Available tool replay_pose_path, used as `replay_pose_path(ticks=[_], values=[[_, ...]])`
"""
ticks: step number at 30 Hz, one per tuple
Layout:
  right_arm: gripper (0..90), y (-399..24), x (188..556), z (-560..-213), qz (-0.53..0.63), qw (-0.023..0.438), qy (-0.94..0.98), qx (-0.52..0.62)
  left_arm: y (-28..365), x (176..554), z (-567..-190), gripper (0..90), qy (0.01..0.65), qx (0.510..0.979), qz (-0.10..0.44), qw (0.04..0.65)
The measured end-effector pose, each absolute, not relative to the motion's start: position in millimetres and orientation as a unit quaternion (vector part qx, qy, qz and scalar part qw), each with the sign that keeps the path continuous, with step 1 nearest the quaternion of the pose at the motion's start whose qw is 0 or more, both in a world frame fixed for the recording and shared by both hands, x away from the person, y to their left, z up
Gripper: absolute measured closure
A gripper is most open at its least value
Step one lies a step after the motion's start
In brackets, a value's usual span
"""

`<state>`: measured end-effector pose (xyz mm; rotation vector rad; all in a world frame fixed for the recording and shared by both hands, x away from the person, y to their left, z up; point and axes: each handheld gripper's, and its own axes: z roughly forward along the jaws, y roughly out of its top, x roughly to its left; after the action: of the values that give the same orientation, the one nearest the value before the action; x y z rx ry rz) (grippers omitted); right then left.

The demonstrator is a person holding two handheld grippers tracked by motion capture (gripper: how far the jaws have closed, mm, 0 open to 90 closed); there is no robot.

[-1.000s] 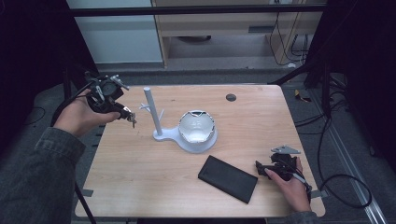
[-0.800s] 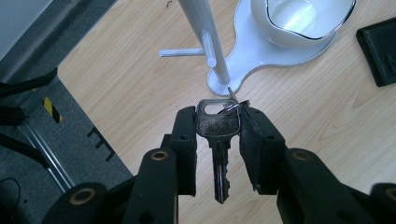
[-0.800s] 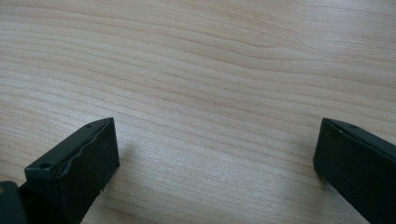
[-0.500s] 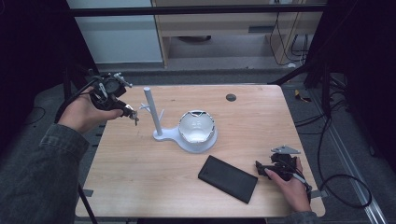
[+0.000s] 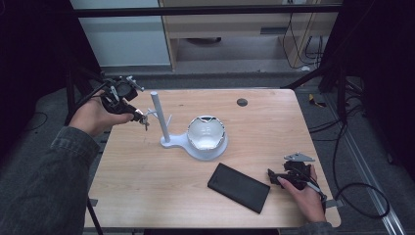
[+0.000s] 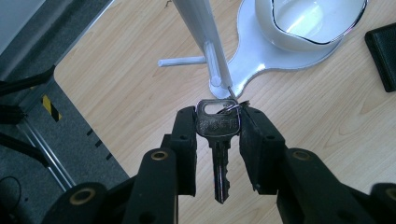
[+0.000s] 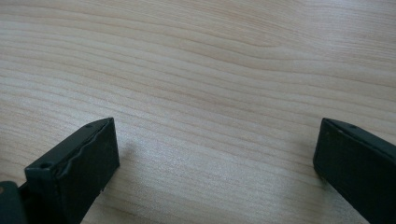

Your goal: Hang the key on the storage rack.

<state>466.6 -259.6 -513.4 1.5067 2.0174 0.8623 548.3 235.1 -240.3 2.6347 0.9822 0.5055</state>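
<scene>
Left gripper [image 6: 217, 128] pinches a key [image 6: 218, 140], raised at upper left.
White stand [image 5: 160, 117] just beside it; right gripper [image 7: 215, 163] rests spread on table [image 5: 147, 196], lower right.

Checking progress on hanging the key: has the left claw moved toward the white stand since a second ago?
Yes. The left claw, shut on the key, has edged slightly rightward, closer to the stand's post in the high view.

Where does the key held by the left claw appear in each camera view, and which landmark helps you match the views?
High view: the key hangs at the left claw, left of the white stand.
Left gripper view: lower centre, pinched between the jaws.
Right gripper view: not in it.
Shared landmark: the white stand's post.
</scene>
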Motion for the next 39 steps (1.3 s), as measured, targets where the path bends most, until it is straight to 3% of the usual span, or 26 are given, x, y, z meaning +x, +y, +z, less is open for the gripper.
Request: replay_pose_path(ticks=[39], values=[[0.6,-260,466,-513,0.314,0.237,0.737,0.549,225,570,-254,67.4,0.352,0.910,0.168,0.143]])
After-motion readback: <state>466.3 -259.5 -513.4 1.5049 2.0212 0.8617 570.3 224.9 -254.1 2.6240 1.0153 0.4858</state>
